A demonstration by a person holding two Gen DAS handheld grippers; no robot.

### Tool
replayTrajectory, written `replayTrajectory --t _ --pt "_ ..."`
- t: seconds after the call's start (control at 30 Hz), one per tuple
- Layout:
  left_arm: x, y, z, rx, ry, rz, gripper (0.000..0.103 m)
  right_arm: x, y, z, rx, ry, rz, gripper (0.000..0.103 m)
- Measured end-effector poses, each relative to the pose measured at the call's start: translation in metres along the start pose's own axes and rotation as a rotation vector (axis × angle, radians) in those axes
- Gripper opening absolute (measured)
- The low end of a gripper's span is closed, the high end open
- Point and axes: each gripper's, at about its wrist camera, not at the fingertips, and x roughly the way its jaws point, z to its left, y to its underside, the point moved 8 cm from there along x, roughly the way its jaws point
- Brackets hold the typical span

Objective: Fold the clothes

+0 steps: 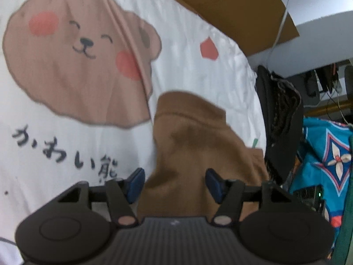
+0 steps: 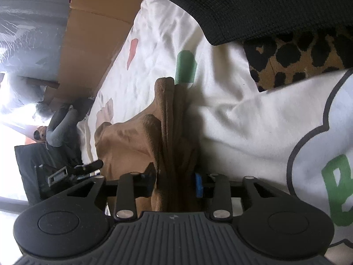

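Left wrist view: white bedspread [image 1: 198,50] with bear print serves as my work surface, broad and flat enough for folding. Brown garment [image 1: 194,145] lies on it in soft heap, part running back between my left gripper [image 1: 174,182] pads; jaws stand apart, pads not pressing, so cloth loose there.

Right wrist view: my right gripper [image 2: 176,182] clamps bunched pleats of same brown garment [image 2: 136,141], likely gathering edge to lift. Black knit [image 2: 253,6] and leopard-print fabric [image 2: 297,64] wait beyond.
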Motion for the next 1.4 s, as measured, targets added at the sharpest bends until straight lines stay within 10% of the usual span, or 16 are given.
replayTrajectory --t 0.67,0.9,1.4 --pt "0.026 -0.015 -0.013 0.02 0.09 0.023 0.057 0.016 0.001 -0.004 0.024 -0.015 0.012 0.035" --pt "0.024 -0.014 -0.009 0.06 0.037 0.037 0.025 0.016 0.0 0.0 -0.01 0.003 0.015 0.023" --pt "-0.008 -0.008 -0.031 0.07 -0.105 -0.011 0.008 0.004 0.004 0.042 -0.15 0.077 -0.003 0.018"
